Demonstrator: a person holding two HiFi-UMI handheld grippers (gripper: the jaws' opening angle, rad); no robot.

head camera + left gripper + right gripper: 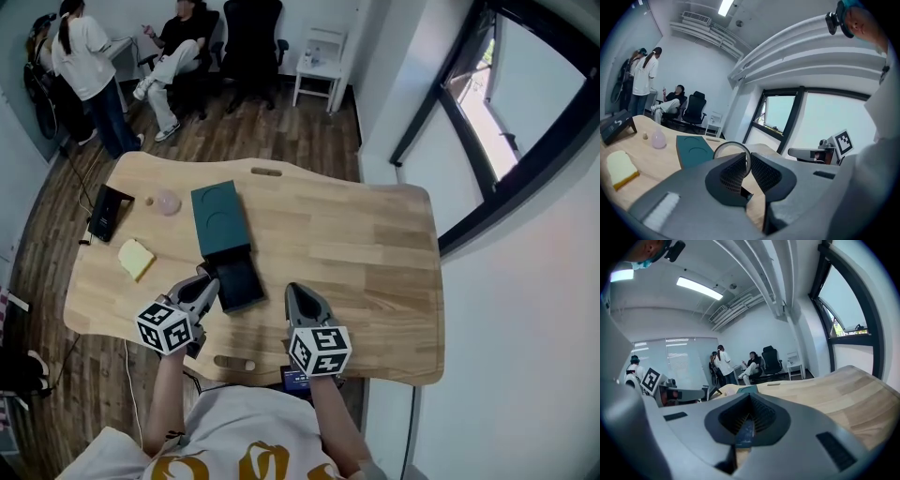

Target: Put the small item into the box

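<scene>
A dark teal box lies open on the wooden table (375,244); its lid (220,217) is flat and its tray (238,283) sits nearer to me. My left gripper (208,284) hovers at the tray's left edge. In the left gripper view, that gripper (747,161) is shut on a thin silvery ring (730,142) that stands up above the pads, with the lid (693,149) beyond. To the right of the tray my right gripper (293,292) is shut with nothing in it; in the right gripper view its jaws (749,404) meet.
On the table's left part lie a yellow sponge-like block (136,258), a pink rounded thing (167,202) and a black stand (108,214). People and office chairs (248,42) are beyond the far edge. A window wall (487,122) runs along the right.
</scene>
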